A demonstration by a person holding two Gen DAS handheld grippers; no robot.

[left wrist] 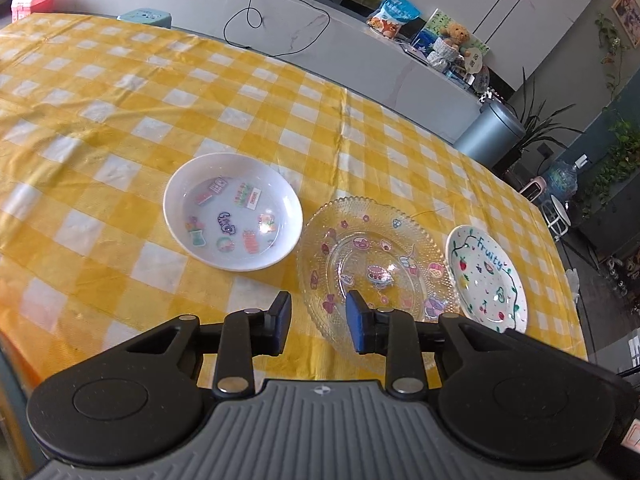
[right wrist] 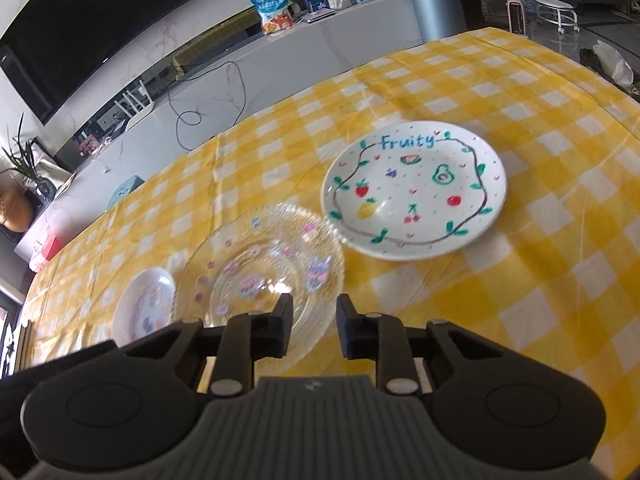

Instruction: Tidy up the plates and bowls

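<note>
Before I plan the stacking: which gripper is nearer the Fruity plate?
Right. The right gripper has the Fruity plate just ahead; the left gripper sits beyond the glass plate.

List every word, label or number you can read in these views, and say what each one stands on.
"Fruity": blue handwritten letters near the rim of the white fruit plate.
Stickers in the white bowl: some carry lettering, too small to read.
Stickers on the glass plate: pictures only, as far as can be seen.
Blue snack bag on the counter: print too blurred to read.
Nothing else is legible.
</note>
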